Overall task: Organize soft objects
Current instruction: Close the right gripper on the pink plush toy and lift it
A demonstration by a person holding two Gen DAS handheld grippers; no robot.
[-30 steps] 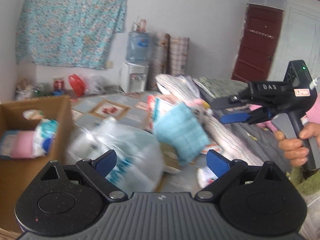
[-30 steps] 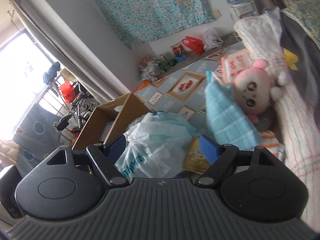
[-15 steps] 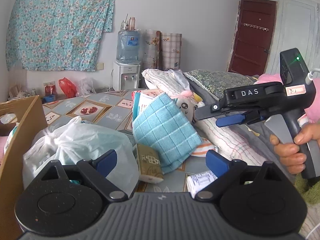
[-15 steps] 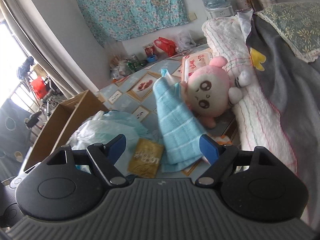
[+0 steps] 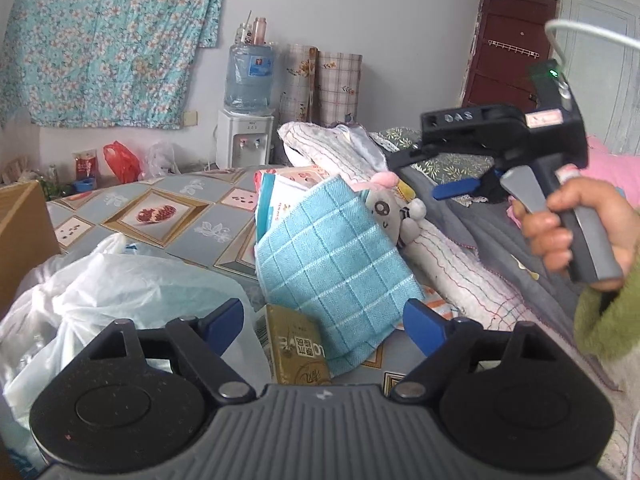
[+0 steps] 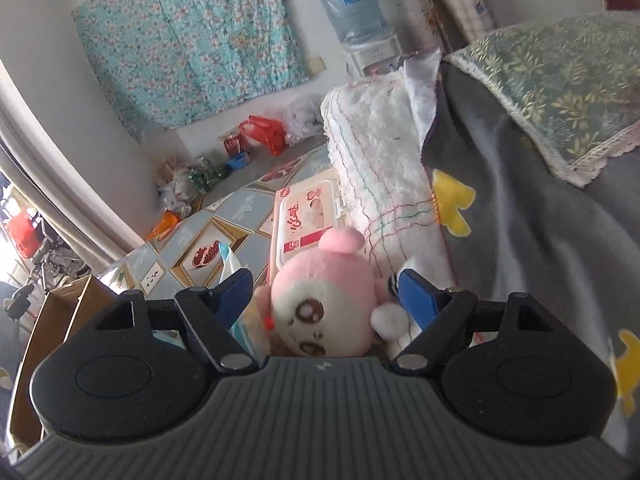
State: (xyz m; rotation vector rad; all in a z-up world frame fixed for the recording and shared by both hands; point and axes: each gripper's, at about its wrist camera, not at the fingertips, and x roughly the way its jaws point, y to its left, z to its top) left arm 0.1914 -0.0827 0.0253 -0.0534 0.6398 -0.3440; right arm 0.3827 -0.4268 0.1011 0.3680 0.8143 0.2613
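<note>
Both grippers free, nothing gripped: right gripper (image 6: 326, 294) gapes around plush (image 6: 324, 304), centre frame; left gripper (image 5: 323, 322), just narrowing, frames towel (image 5: 332, 264). Sorting barely begun.

a water dispenser (image 5: 245, 142) stands against the wall beneath a floral curtain (image 5: 108, 40), beside a brown door (image 5: 508, 52).

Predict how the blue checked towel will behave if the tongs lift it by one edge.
The blue checked towel is woven cloth already slumped over the wipes pack, so it would likely droop. It looks light, and its textured weave probably grips well.
</note>
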